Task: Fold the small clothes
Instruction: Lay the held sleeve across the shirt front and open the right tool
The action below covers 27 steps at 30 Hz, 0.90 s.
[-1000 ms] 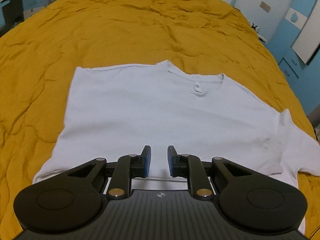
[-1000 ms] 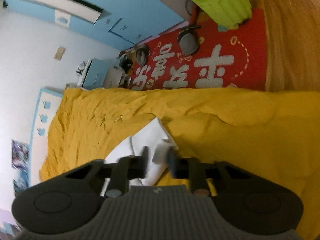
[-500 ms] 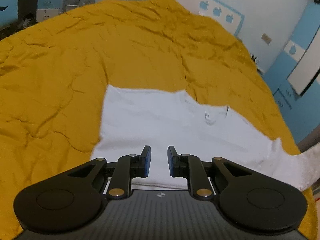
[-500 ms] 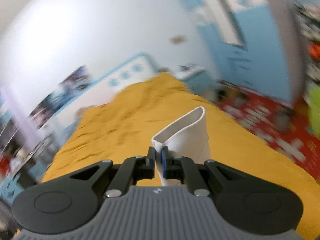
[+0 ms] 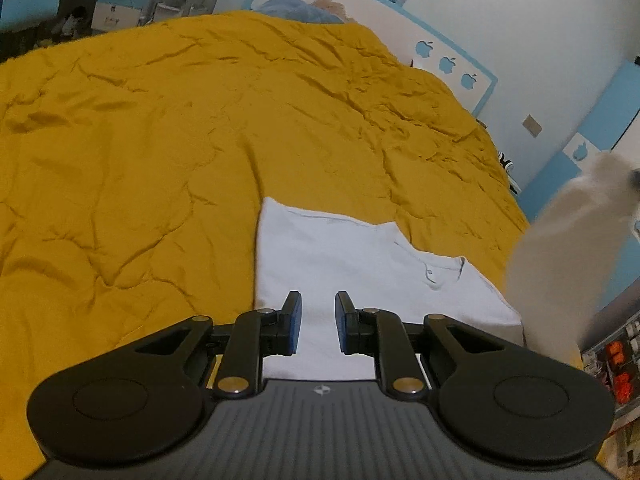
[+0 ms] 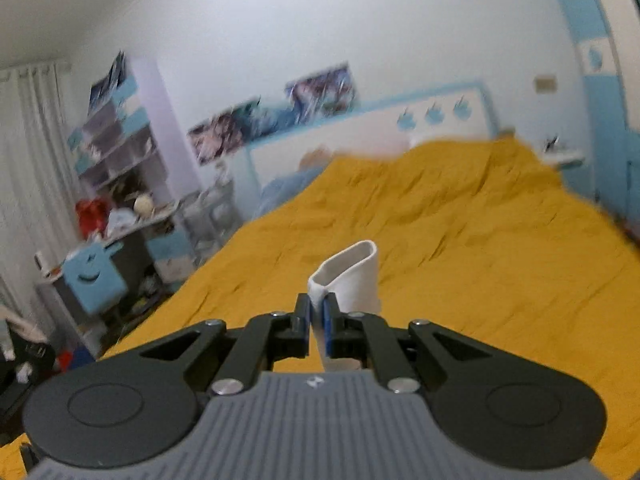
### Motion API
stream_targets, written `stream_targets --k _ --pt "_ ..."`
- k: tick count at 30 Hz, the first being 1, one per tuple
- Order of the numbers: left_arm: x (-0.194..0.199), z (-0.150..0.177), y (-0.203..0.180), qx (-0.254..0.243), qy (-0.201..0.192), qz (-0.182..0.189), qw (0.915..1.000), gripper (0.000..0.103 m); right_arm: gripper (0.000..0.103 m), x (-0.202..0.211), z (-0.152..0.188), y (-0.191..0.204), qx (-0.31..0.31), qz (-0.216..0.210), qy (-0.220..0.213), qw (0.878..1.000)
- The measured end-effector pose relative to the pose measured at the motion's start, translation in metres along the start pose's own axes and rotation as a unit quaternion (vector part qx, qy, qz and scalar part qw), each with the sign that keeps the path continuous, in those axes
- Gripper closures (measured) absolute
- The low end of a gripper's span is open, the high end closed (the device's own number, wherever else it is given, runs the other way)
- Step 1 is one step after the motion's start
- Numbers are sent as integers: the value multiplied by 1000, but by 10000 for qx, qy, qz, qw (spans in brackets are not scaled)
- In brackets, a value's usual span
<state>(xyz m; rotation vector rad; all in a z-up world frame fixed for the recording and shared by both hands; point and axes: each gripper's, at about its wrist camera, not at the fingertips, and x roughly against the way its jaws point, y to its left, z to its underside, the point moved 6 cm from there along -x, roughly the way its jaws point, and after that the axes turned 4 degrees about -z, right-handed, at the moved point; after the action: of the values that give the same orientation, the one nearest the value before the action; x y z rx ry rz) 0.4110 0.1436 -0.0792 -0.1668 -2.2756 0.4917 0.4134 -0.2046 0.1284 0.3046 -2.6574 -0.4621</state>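
A white T-shirt (image 5: 360, 256) lies on the yellow bedspread (image 5: 160, 140), its left side folded in and its collar toward the right. My left gripper (image 5: 318, 322) is open and empty, hovering over the shirt's near part. My right gripper (image 6: 318, 322) is shut on the shirt's right sleeve (image 6: 352, 276) and holds it lifted in the air; the opening of the sleeve stands up past the fingers. In the left wrist view the lifted cloth (image 5: 560, 264) rises blurred at the right edge.
The bedspread (image 6: 460, 220) fills most of both views. A headboard (image 6: 400, 128) and white wall stand at the far end. A desk and shelves (image 6: 112, 200) with clutter stand left of the bed. A blue cabinet (image 5: 592, 148) is at the right.
My right gripper closed on the sleeve, lifted it and swung to face along the bed. My left gripper drew back and tilted up, so the shirt sits lower in its view.
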Motion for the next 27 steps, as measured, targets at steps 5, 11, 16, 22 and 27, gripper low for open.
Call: stream_targets --k 5,11,16,22,27 --pt "-9 5 20 142 94 -17 9999 84 102 -78 101 36 -268 -114 698 9971" --pt "-19 9 34 233 120 198 9995 84 102 -133 216 61 -519 -495 1670 9833" --pt "-30 12 38 411 173 450 9980 76 93 -160 277 67 -767 -986 2453 9614" --pt "-48 7 27 557 268 896 9941 59 66 -150 273 57 -733 -1316 2500 9564" --pt "-77 10 23 476 440 630 9959 57 65 -118 250 9 -776 -1019 2242 9661"
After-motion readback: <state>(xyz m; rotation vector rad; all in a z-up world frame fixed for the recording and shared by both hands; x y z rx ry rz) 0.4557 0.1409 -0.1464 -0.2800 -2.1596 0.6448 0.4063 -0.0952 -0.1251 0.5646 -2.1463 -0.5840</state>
